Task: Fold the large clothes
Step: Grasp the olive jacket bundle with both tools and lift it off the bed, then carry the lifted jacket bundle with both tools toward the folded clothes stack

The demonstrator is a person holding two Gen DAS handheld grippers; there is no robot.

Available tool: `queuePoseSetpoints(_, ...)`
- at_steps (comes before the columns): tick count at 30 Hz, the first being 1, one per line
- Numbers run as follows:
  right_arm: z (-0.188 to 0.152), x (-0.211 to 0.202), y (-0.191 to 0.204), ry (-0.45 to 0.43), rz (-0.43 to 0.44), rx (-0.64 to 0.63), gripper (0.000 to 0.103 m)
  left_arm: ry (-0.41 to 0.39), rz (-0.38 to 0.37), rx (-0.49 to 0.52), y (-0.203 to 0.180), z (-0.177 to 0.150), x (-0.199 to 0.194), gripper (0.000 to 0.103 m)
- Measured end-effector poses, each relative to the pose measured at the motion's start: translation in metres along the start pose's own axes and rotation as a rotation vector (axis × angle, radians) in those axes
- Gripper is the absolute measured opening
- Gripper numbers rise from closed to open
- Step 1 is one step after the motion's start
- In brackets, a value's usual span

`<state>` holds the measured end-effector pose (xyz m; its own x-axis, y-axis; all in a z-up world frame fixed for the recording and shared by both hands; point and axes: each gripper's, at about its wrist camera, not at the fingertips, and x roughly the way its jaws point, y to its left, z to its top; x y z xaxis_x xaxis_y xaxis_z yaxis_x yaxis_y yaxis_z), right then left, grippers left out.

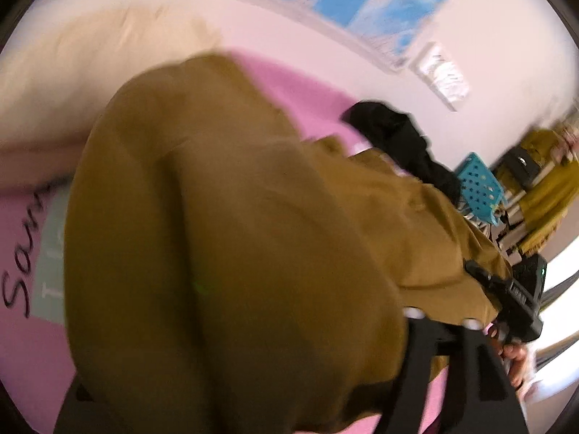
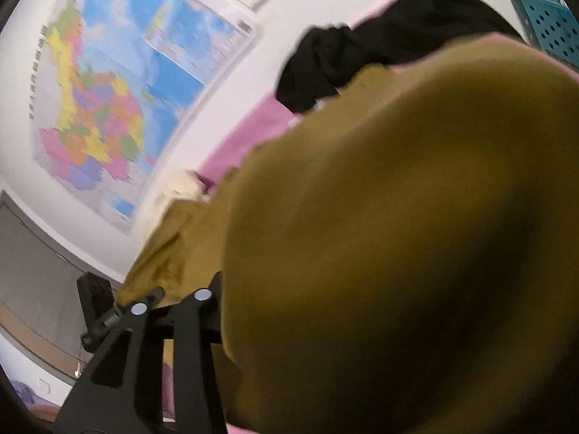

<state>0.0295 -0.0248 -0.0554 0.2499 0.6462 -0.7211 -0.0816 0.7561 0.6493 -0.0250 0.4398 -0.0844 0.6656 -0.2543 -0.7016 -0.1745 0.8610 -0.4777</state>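
Observation:
A large mustard-brown garment (image 1: 235, 235) lies bunched over a pink bed sheet (image 1: 307, 86) and fills most of both views (image 2: 398, 217). It drapes over the front of each gripper and hides all the fingertips. In the left wrist view only the black linkage (image 1: 452, 347) of my left gripper shows below the cloth. The right gripper's body (image 1: 521, 289) sits at the garment's right edge, with a hand (image 1: 514, 354) under it. In the right wrist view the right gripper's linkage (image 2: 170, 325) pokes out beside the cloth, and the left gripper's body (image 2: 96, 300) is at the garment's far edge.
A black garment (image 1: 398, 133) lies crumpled on the sheet beyond the brown one (image 2: 362, 47). A blue perforated basket (image 1: 477, 188) stands past it. A cream pillow (image 1: 90, 65) is at the bed's head. A map (image 2: 119, 90) hangs on the white wall.

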Motion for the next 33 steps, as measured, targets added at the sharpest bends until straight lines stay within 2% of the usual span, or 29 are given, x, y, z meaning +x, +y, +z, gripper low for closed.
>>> queuePoseSetpoints(3, 0.001, 0.005, -0.004, -0.012, 0.025, 0.011, 0.058, -0.005, -0.062, -0.029, 0.012, 0.002, 0.006, 0.082)
queuePoseSetpoints(6, 0.005, 0.009, -0.002, 0.001, 0.048, 0.016, 0.065, -0.007, -0.041, -0.003, 0.006, 0.003, 0.009, 0.080)
queuePoseSetpoints(7, 0.007, 0.011, -0.001, 0.011, 0.038, 0.014, 0.063, -0.004, -0.028, 0.002, 0.004, 0.005, 0.010, 0.075)
queuePoseSetpoints(8, 0.009, 0.012, 0.000, 0.010, 0.030, 0.008, 0.048, -0.003, -0.025, 0.010, 0.001, 0.006, 0.009, 0.072)
queuePoseSetpoints(9, 0.010, 0.012, 0.003, 0.008, 0.032, -0.010, 0.034, 0.000, -0.036, 0.014, -0.002, 0.008, 0.007, 0.059)
queuePoseSetpoints(12, 0.017, 0.000, 0.017, -0.031, 0.043, -0.069, 0.021, -0.015, -0.008, 0.061, -0.016, 0.014, -0.002, 0.047)
queuePoseSetpoints(16, 0.030, -0.021, 0.047, -0.094, 0.070, -0.146, 0.017, -0.048, -0.014, 0.099, -0.031, 0.028, -0.024, 0.039)
queuePoseSetpoints(23, 0.052, -0.047, 0.106, -0.172, 0.126, -0.284, 0.016, -0.138, -0.056, 0.132, -0.041, 0.058, -0.074, 0.039)
queuePoseSetpoints(28, 0.069, -0.043, 0.139, -0.201, 0.176, -0.339, 0.016, -0.218, -0.064, 0.162, -0.048, 0.077, -0.113, 0.039)
queuePoseSetpoints(33, 0.083, -0.024, 0.174, -0.208, 0.235, -0.390, 0.016, -0.289, -0.027, 0.171, -0.040, 0.093, -0.151, 0.039)
